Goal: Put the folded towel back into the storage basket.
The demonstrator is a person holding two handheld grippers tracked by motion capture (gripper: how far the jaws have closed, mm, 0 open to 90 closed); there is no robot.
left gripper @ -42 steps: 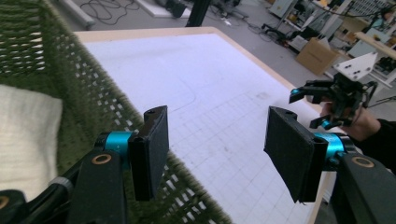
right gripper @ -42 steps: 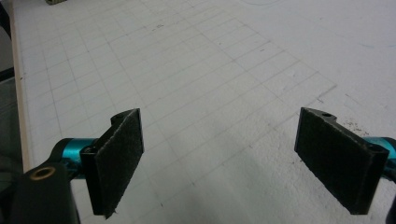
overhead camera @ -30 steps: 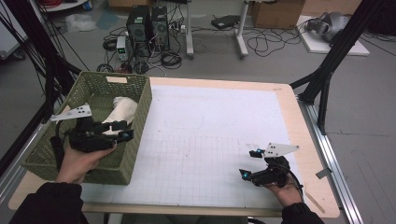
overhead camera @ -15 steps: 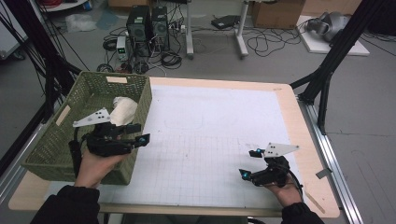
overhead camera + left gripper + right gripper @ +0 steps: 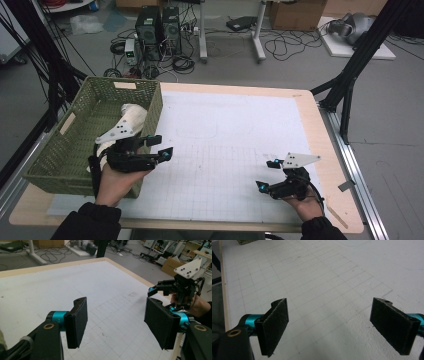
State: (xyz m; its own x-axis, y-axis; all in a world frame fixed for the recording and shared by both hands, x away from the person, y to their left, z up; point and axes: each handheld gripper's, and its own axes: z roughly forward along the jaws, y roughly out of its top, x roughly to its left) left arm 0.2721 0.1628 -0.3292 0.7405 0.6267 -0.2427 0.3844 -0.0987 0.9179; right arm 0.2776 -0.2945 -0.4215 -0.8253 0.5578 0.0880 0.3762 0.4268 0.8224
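- The left tongs (image 5: 159,145) stand with jaws apart and nothing between them, at the right-hand rim of the green basket (image 5: 60,165), pointing out over the desk; the jaws have just been opening a little further.
- The right tongs (image 5: 267,174) are also apart and empty, held low over the gridded sheet (image 5: 225,150) near the desk's front right corner.
- The desk (image 5: 327,150) is light wood, covered by the white sheet with fine grid lines.
- Behind it, the grey floor carries computer towers (image 5: 157,25), loose cables (image 5: 285,45) and black frame legs.
- A cream-white rolled cloth (image 5: 132,116) lies inside the basket, just behind the left tongs and untouched by them, well apart from the right tongs.
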